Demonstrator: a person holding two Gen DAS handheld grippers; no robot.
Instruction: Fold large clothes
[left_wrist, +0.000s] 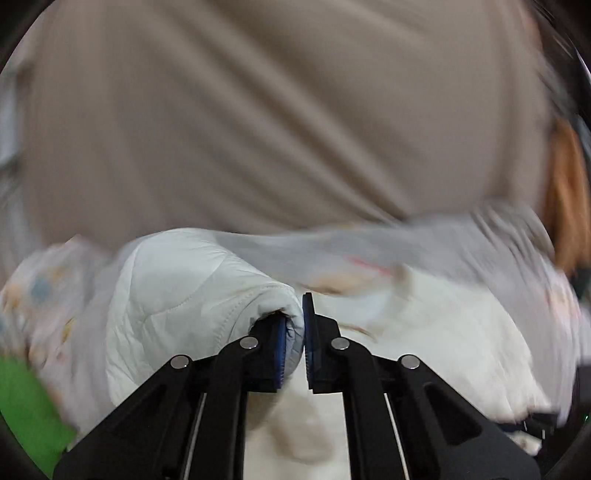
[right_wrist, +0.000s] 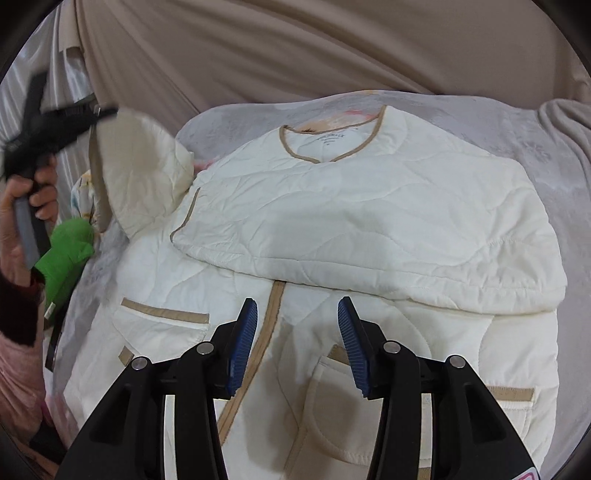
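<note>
Now, left gripper (left_wrist: 293, 338) pinching a sleeve (left_wrist: 199, 295) of the cream jacket (right_wrist: 351, 221) (lifted, blurred), right gripper (right_wrist: 297, 347) fingers spread above its front.

Only 1 piece of print shows: a small line of dark lettering inside the back of the neck of the cream quilted jacket (right_wrist: 332, 206), just below the tan-trimmed collar in the right wrist view. It is too small to read. The left wrist view shows no text.
</note>
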